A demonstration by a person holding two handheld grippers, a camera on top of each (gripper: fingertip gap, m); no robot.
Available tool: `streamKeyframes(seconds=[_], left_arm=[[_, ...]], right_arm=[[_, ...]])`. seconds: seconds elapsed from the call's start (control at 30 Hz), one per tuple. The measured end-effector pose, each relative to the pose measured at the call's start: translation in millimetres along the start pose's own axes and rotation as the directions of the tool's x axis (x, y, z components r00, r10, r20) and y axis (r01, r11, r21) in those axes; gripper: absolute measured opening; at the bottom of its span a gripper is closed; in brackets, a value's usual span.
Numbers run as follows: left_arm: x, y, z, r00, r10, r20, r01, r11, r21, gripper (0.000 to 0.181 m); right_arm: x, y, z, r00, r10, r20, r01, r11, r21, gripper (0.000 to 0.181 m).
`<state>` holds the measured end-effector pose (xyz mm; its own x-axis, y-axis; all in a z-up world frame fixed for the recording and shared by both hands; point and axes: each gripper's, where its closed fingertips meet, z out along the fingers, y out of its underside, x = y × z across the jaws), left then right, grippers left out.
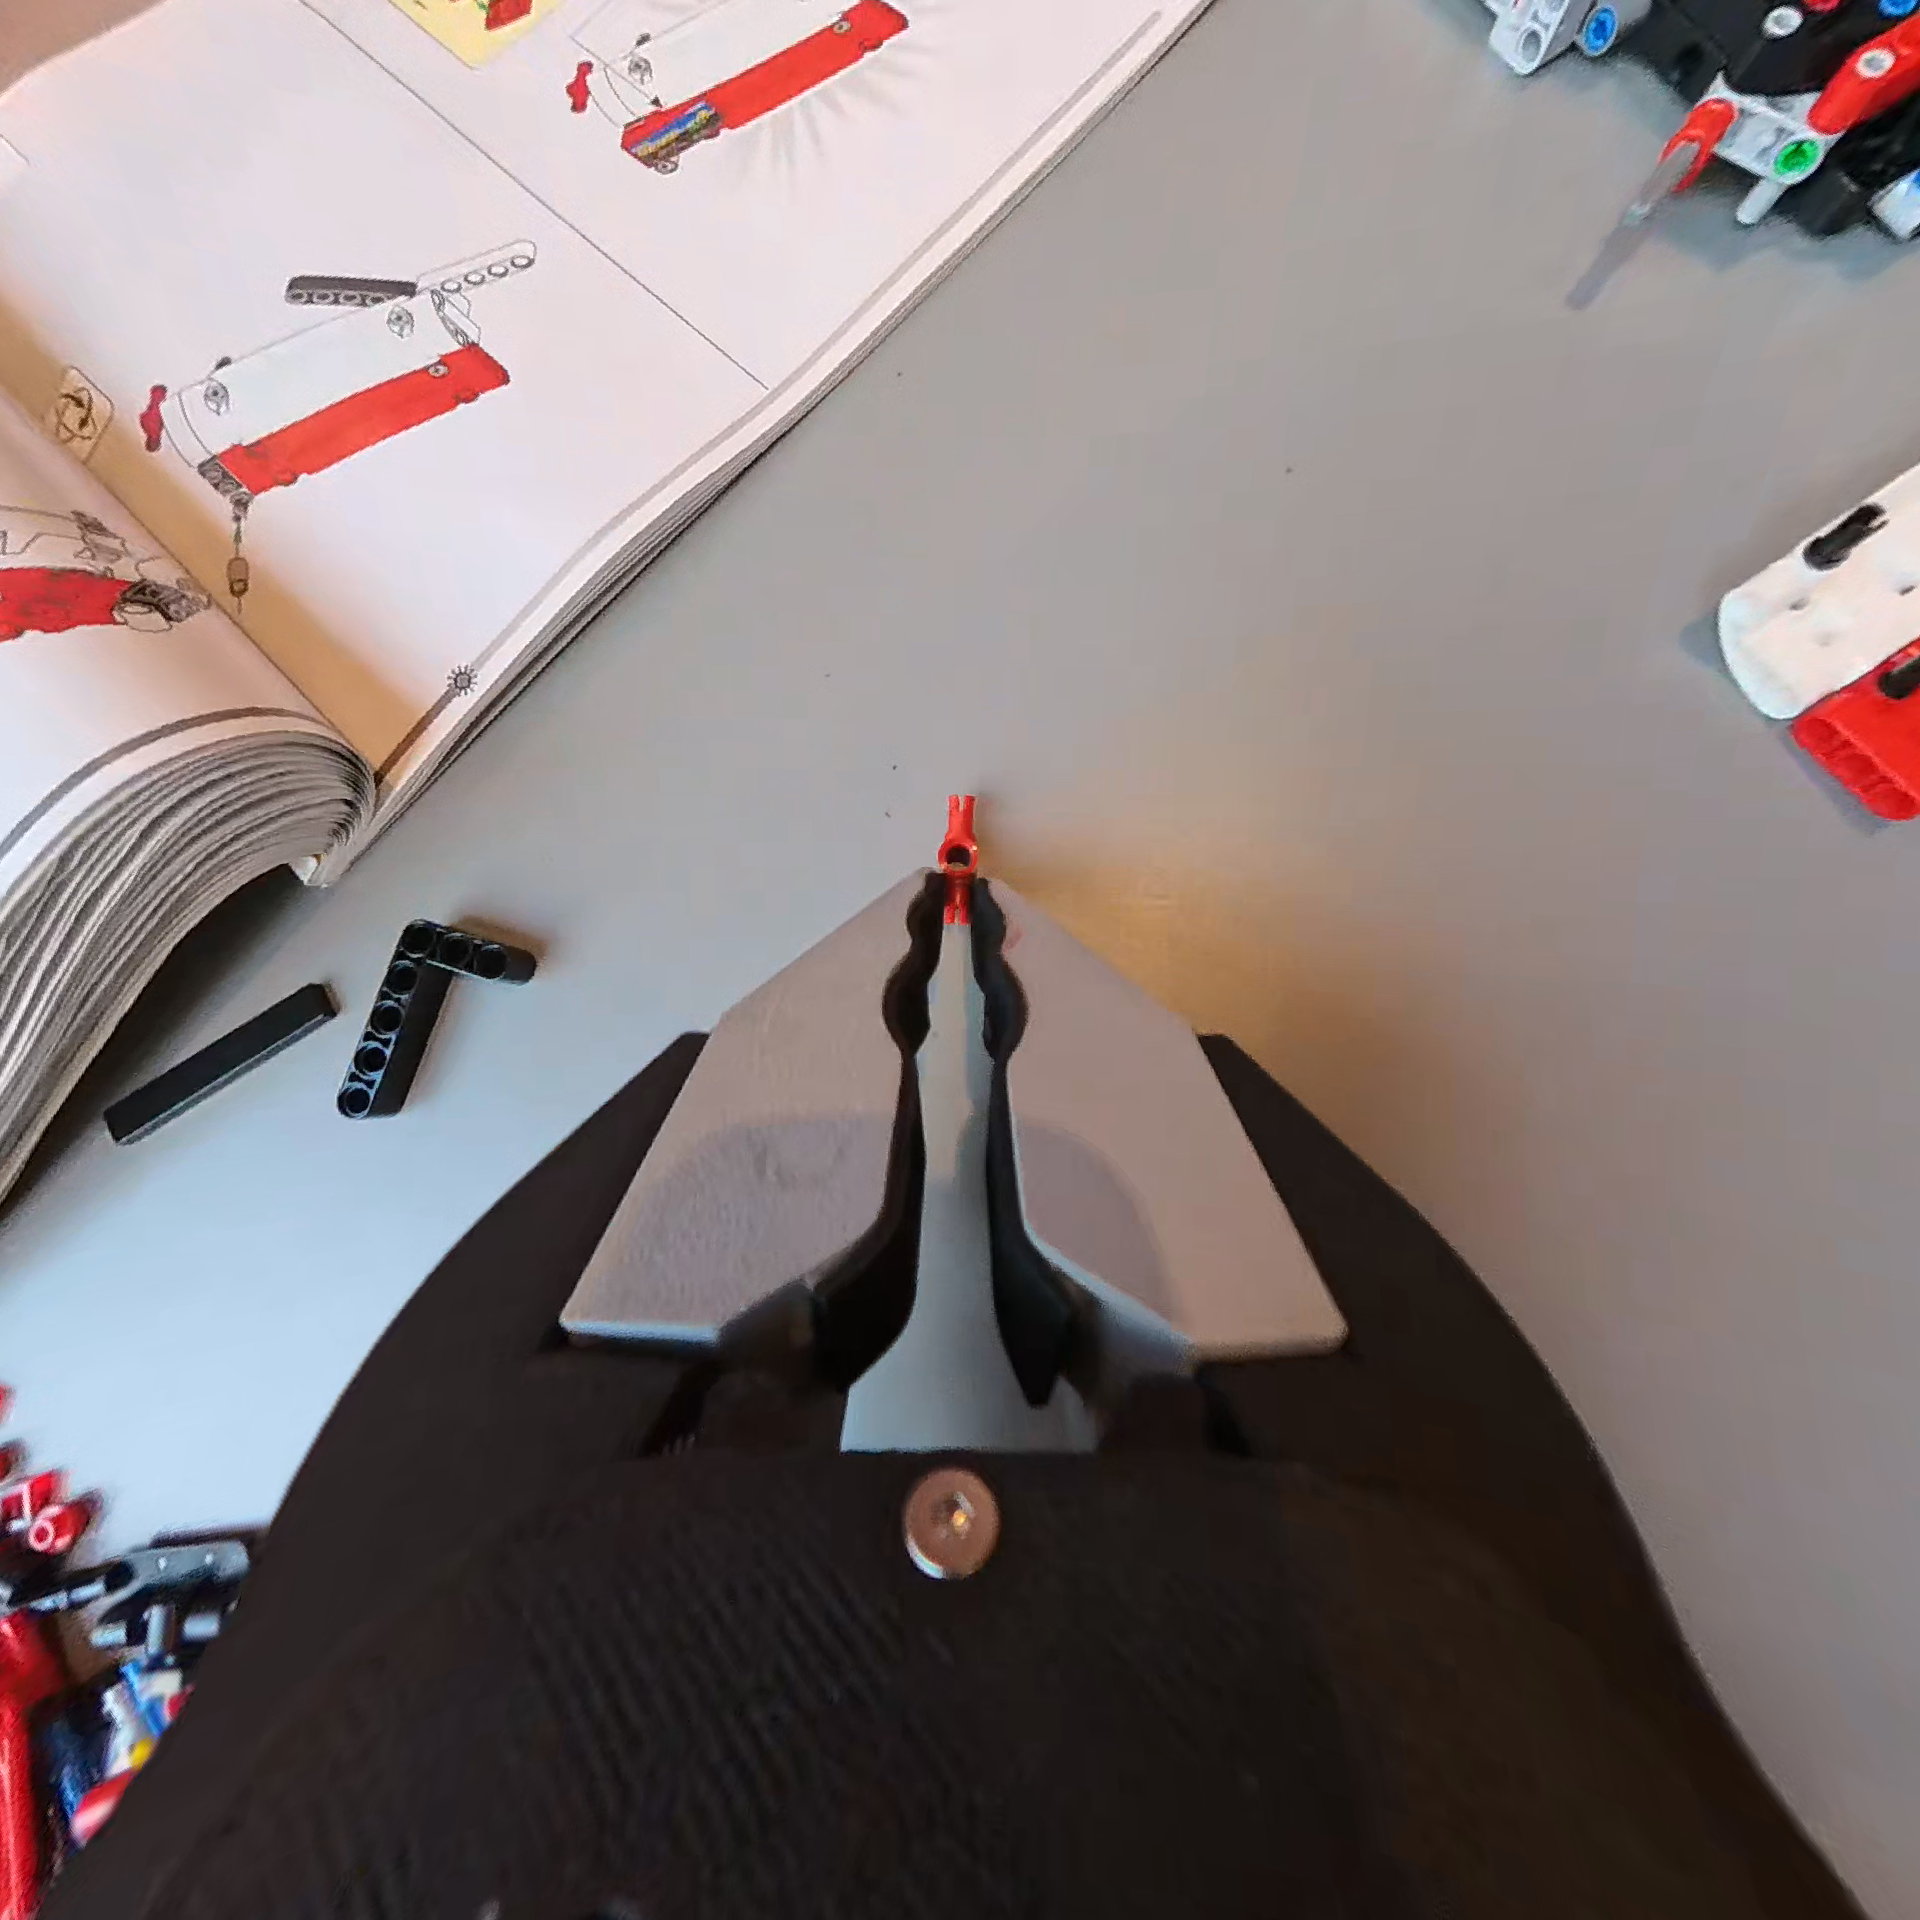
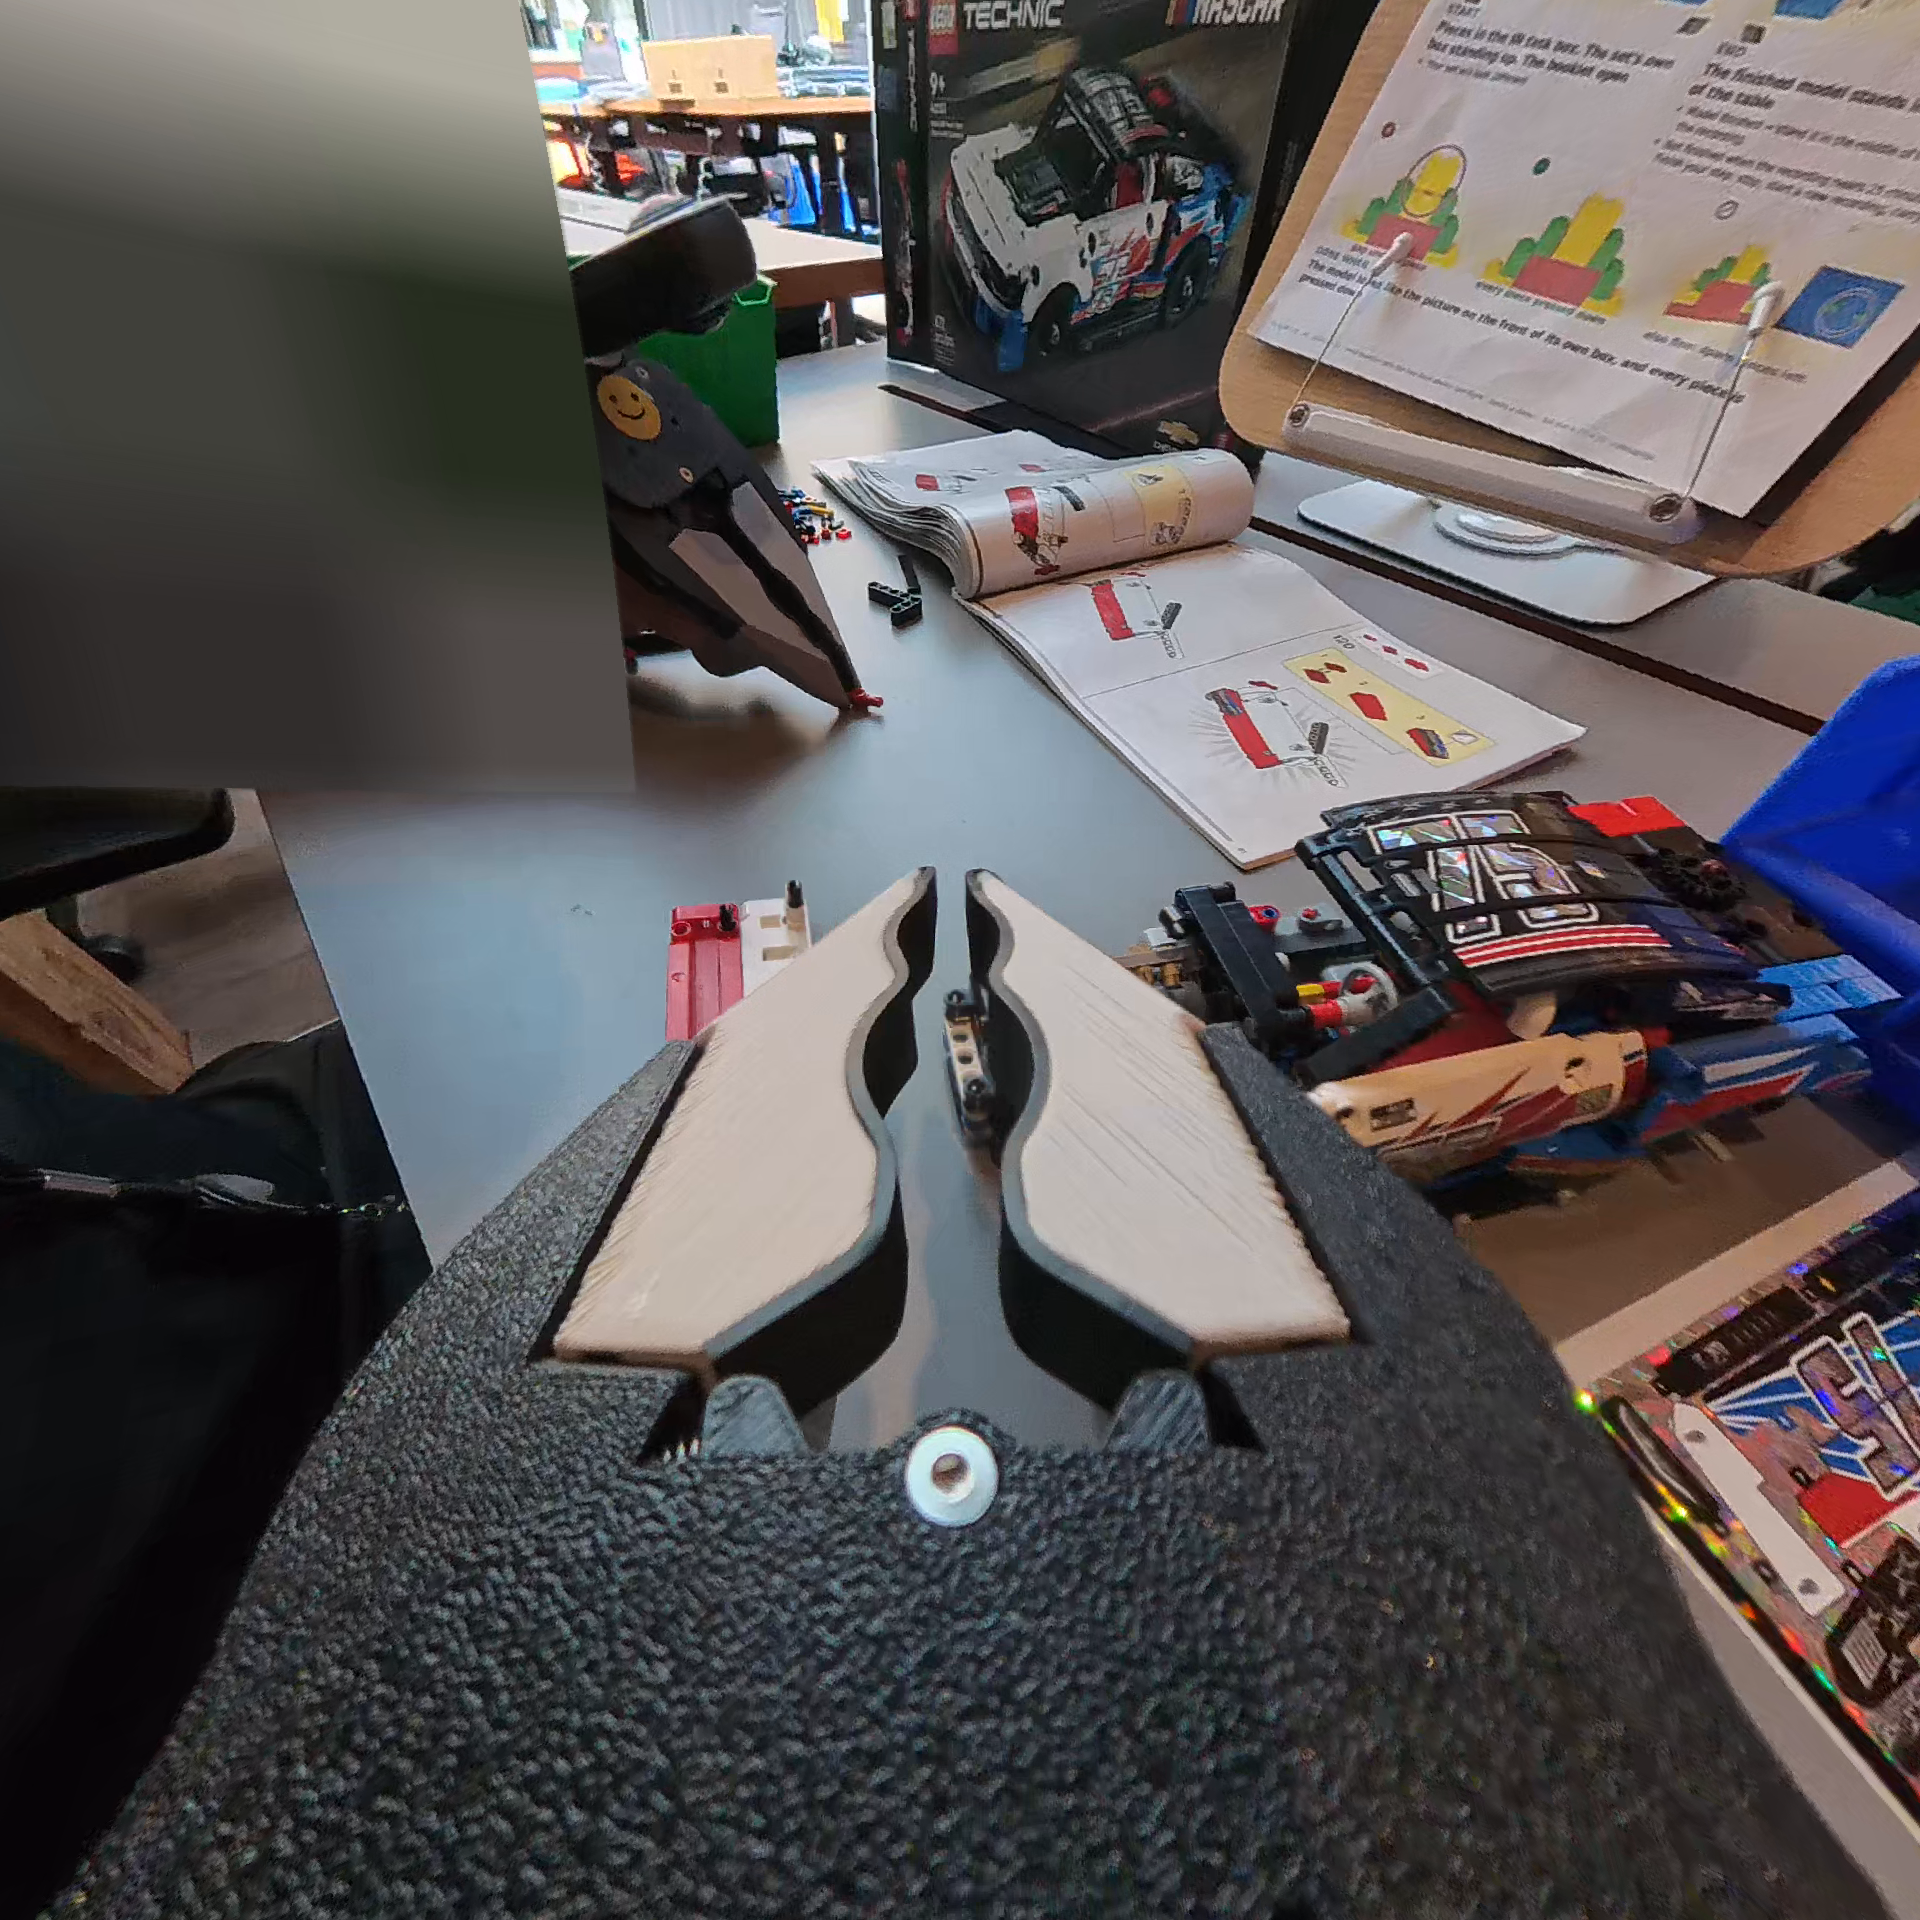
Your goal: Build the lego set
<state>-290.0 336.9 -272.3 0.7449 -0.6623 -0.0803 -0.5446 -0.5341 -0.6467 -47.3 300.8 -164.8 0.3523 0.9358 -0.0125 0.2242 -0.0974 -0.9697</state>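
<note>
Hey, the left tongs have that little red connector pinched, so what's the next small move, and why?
Probably lift the left tongs and carry the red connector toward the red and white panel lying by the right tongs. The connector is pinched only at the tip, near the table, and the right tongs hold nothing.

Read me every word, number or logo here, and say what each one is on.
I will not repeat writing; these things carry it.
The open booklet: small step numbers.
The black box behind it: large print.
The propped-up sheet: printed lines.
The sticker sheet, lower right: blurred.
</note>
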Motion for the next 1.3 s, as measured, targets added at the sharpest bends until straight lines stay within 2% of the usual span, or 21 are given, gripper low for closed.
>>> streamKeyframes(seconds=[0.17, 0.23, 0.3, 0.37, 0.47, 0.53, 0.6, 0.73, 0.8, 1.03, 1.3], left_arm=[[31.4, -12.0, -15.2, 0.999, 0.023, -0.048, -0.020, 0.998, 0.067, 0.002], [58.8, -33.2, -26.8, 0.993, 0.049, -0.107, -0.029, 0.982, 0.184, 0.001], [97.8, -66.7, -48.0, 0.975, 0.132, -0.180, -0.049, 0.914, 0.404, 0.001], [136.3, -93.6, -72.3, 0.946, 0.187, -0.265, 0.001, 0.816, 0.578, 0.001], [167.6, -116.6, -92.9, 0.896, 0.169, -0.411, 0.165, 0.733, 0.660, 0.001], [181.8, -125.0, -101.2, 0.853, 0.175, -0.493, 0.244, 0.700, 0.671, 0.002], [191.4, -130.6, -105.4, 0.828, 0.186, -0.529, 0.283, 0.677, 0.679, 0.002], [202.5, -138.2, -109.8, 0.789, 0.187, -0.585, 0.350, 0.646, 0.679, 0.002], [204.4, -141.7, -112.9, 0.769, 0.188, -0.611, 0.387, 0.623, 0.679, 0.002], [208.7, -143.1, -106.8, 0.757, 0.184, -0.627, 0.403, 0.623, 0.670, 0.002], [208.3, -142.8, -100.9, 0.741, 0.171, -0.649, 0.420, 0.636, 0.647, 0.002]], right_arm=[[-10.3, 3.9, -3.1, 0.999, -0.015, 0.040, 0.015, 1.000, -0.002, 0.004], [-24.9, 7.6, 4.1, 0.996, -0.020, 0.086, 0.021, 1.000, -0.012, 0.002], [-42.5, 11.5, 16.7, 0.991, -0.004, 0.132, 0.008, 1.000, -0.028, 0.002], [-60.7, 8.9, 27.7, 0.984, -0.008, 0.177, 0.010, 1.000, -0.011, 0.004], [-81.1, -13.3, 32.4, 0.969, -0.004, 0.248, -0.017, 0.996, 0.085, 0.006], [-82.7, -30.8, 30.7, 0.965, 0.017, 0.263, -0.059, 0.987, 0.151, 0.008], [-83.1, -44.1, 27.7, 0.960, 0.023, 0.279, -0.081, 0.977, 0.197, 0.014], [-90.2, -64.3, 16.6, 0.931, 0.057, 0.361, -0.162, 0.950, 0.267, 0.013], [-92.5, -63.6, 15.5, 0.924, 0.064, 0.378, -0.171, 0.951, 0.258, 0.014], [-94.2, -59.4, 14.6, 0.918, 0.067, 0.390, -0.175, 0.952, 0.249, 0.006], [-91.5, -52.8, 17.2, 0.911, 0.087, 0.403, -0.194, 0.953, 0.233, 0.011]])
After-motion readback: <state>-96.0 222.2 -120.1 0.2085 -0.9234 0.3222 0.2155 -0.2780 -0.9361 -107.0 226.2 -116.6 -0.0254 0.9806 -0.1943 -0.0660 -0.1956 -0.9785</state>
